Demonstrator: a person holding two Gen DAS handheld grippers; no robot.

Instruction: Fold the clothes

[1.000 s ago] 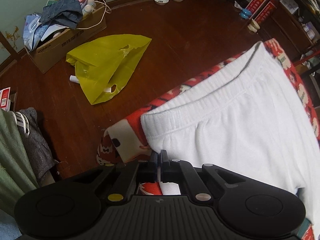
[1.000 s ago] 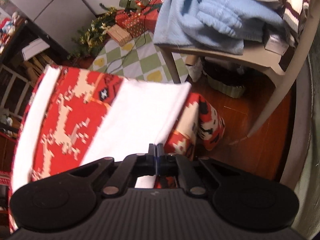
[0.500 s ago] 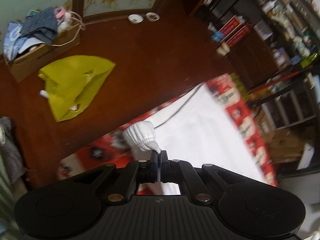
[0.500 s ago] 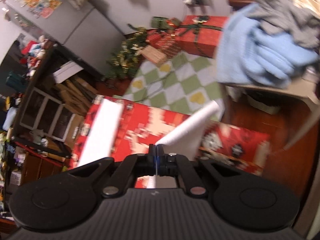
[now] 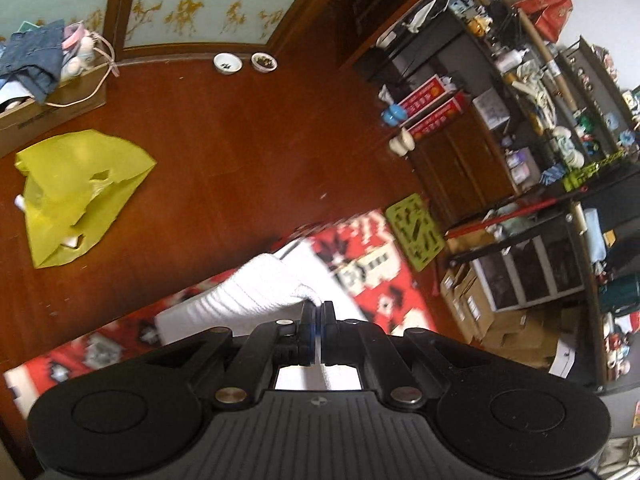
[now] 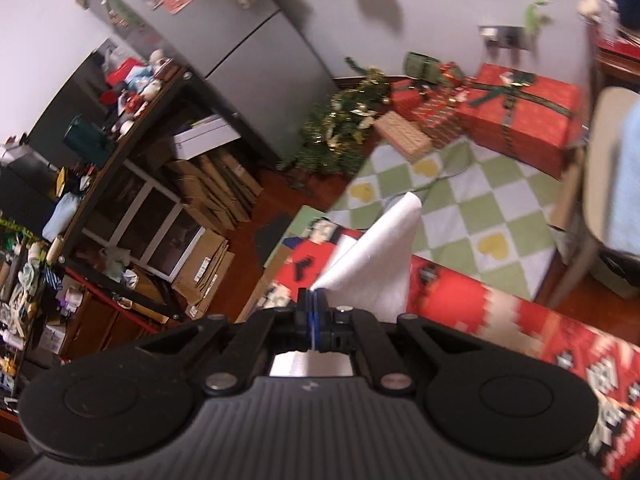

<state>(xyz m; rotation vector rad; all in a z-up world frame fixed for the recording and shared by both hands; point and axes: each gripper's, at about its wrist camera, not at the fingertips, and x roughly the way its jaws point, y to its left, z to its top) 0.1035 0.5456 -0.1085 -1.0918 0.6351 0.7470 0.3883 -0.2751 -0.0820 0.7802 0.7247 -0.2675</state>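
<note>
White pants lie on a red patterned blanket (image 5: 372, 264). My left gripper (image 5: 318, 307) is shut on the ribbed waistband (image 5: 260, 288) of the white pants, which bunches up from the pinch. My right gripper (image 6: 313, 295) is shut on the hem end of the same white pants (image 6: 380, 256), whose fabric rises in a cone above the red blanket (image 6: 480, 300). Both ends are lifted off the blanket. The stretch of pants between the two grips is hidden behind the gripper bodies.
A yellow plastic bag (image 5: 76, 192), a cardboard box of clothes (image 5: 44, 80) and two small bowls (image 5: 227, 63) sit on the wooden floor. Dark shelves (image 5: 540, 140) stand at right. A green checked mat (image 6: 460, 208), wrapped gift boxes (image 6: 520, 116) and a chair (image 6: 600, 200) lie beyond the blanket.
Both grippers have risen and swung across the blanket, carrying the pants' ends. The flat waistband has bunched up; the flat leg end now stands as a lifted cone.
</note>
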